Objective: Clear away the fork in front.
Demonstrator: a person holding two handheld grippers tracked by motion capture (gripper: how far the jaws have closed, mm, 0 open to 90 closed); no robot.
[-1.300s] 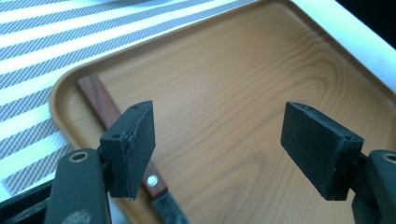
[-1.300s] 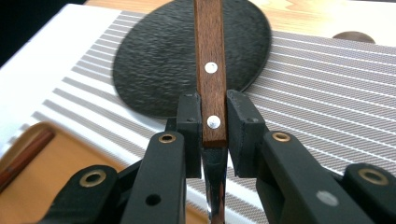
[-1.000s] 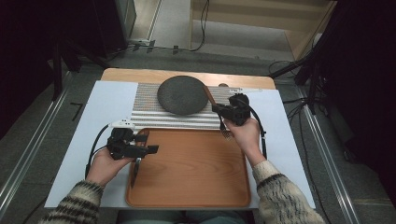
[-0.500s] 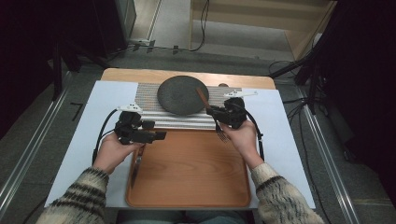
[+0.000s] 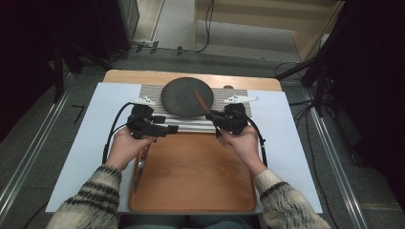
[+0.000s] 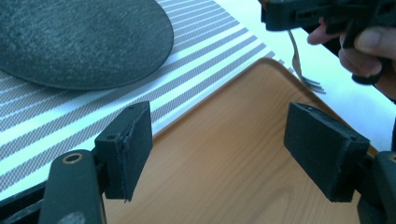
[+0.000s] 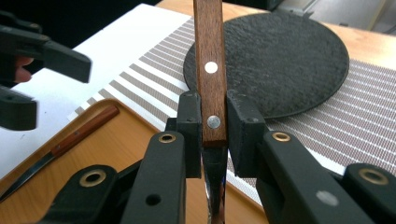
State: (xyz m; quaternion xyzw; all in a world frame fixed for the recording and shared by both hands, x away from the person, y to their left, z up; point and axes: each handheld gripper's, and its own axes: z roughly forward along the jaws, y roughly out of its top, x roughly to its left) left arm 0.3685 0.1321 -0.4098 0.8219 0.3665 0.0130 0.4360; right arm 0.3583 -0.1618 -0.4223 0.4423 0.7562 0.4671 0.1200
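The fork [image 7: 212, 84] is clamped by its wooden handle between the jaws of the right gripper [image 7: 211, 135], the handle slanting up over the near edge of the dark round plate [image 5: 186, 97] and the tines hanging past the far right corner of the wooden tray [image 5: 191, 174]. The left gripper [image 6: 219, 140] hovers with jaws spread wide and empty above the tray's far edge. What looks like a knife [image 5: 139, 167] lies along the tray's left side. The plate sits on a striped mat [image 5: 150, 93] just beyond the tray.
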